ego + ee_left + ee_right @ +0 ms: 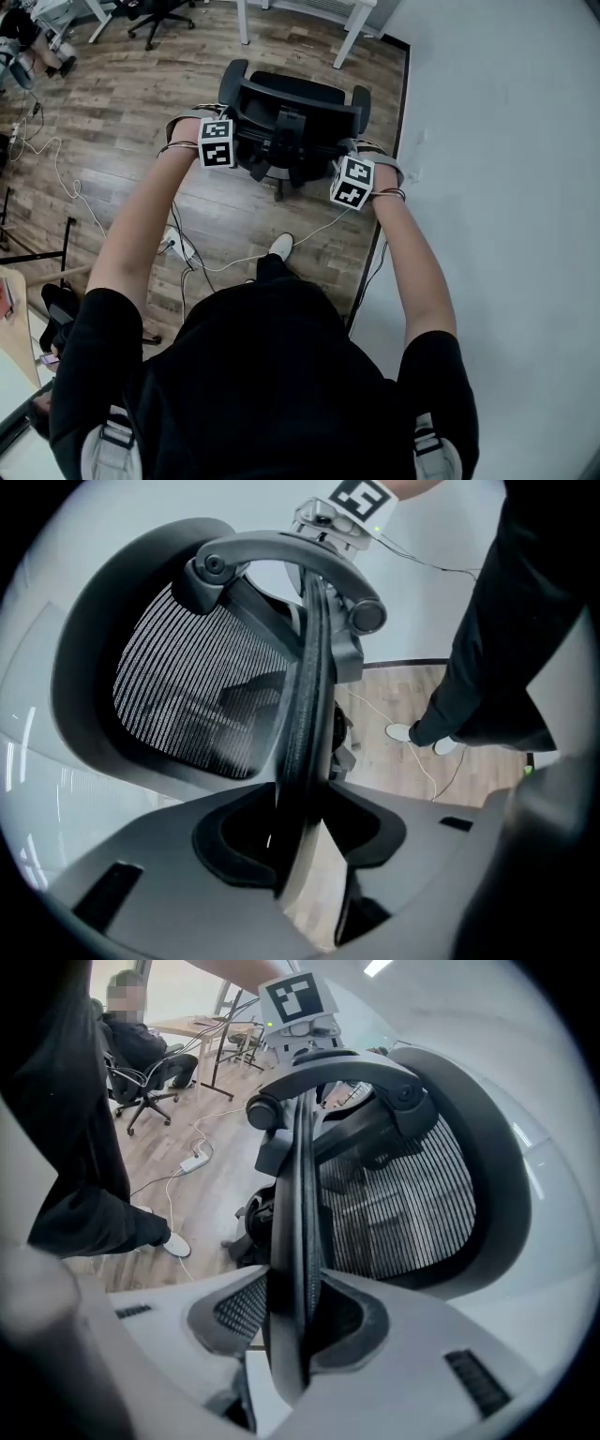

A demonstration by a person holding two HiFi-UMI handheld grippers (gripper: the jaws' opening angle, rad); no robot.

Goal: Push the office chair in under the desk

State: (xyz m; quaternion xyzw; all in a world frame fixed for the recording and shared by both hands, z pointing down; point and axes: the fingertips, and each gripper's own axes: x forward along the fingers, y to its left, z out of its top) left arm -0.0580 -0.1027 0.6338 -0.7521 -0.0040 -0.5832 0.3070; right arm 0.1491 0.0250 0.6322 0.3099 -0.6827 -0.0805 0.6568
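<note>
Left claw (300, 841): pinching one side edge of the office chair (291, 103) backrest (187, 686), rim clamped between the pads.
Right claw (295, 1321): pinching the opposite backrest edge the same way.
Chair: spans between both claws, seat beyond the tips.
Desk (354, 28): ahead of the claws, past the chair, apart from it.

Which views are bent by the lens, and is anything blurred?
Left gripper view: strong fisheye, the chair back bows, dark corners. Right gripper view: same bend, its claw looks soft up close. Head view: sharp, evenly lit, mild bending.
</note>
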